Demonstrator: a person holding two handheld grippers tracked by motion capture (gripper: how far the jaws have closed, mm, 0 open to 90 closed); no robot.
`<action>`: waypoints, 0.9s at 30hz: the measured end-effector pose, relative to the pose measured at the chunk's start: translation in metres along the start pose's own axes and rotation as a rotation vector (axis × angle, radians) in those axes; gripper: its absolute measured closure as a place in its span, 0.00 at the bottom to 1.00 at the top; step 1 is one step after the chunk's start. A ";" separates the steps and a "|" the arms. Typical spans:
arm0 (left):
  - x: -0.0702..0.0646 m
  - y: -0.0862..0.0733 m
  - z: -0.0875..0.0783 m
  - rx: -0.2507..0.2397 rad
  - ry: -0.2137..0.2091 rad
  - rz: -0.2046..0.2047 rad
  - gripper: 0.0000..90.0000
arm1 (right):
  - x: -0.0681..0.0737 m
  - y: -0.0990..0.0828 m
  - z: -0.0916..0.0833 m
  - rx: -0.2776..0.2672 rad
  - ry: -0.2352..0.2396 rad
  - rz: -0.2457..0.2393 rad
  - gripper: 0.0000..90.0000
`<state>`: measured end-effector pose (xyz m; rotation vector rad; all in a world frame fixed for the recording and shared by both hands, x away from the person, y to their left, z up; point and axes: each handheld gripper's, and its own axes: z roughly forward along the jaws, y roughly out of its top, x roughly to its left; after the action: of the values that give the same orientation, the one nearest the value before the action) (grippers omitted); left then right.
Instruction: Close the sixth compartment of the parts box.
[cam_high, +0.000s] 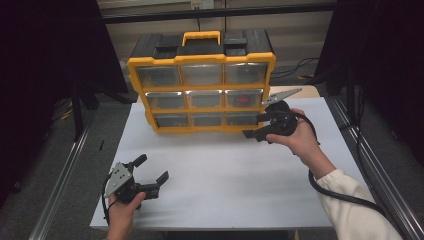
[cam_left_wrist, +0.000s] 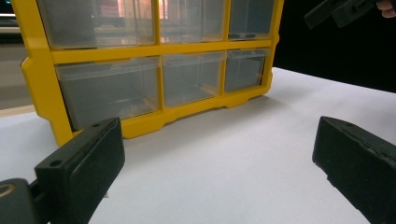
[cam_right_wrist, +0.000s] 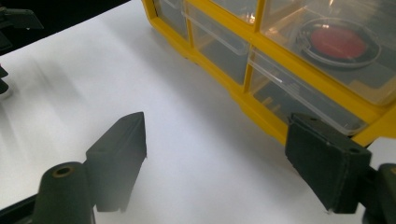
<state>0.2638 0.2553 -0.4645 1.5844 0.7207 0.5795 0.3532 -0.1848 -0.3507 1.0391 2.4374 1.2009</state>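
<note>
Drawers ahead, both jaws apart.
I bring my right hand-held gripper to the organizer's four-o'clock corner, empty, to pull a drawer; left hand-held gripper waits empty at seven o'clock.

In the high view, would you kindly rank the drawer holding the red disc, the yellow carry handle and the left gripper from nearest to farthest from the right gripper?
From the right gripper:
1. Drawer holding the red disc, right end of the organiser's middle row, just above the gripper.
2. Yellow carry handle, on top of the organiser, at the back.
3. Left gripper, at the table's near left.
</note>
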 end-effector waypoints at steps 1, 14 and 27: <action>0.000 0.000 0.000 0.000 0.004 0.006 0.03 | 0.000 -0.002 0.000 -0.004 0.001 0.005 0.22; 0.000 0.000 0.000 -0.001 0.003 -0.005 0.03 | 0.003 -0.025 0.000 -0.037 0.011 0.022 0.18; 0.000 0.000 0.000 -0.001 0.001 -0.006 0.03 | 0.007 -0.045 -0.001 -0.067 0.010 0.034 0.15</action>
<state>0.2636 0.2554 -0.4645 1.5804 0.7254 0.5762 0.3258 -0.1991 -0.3838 1.0616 2.3789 1.2920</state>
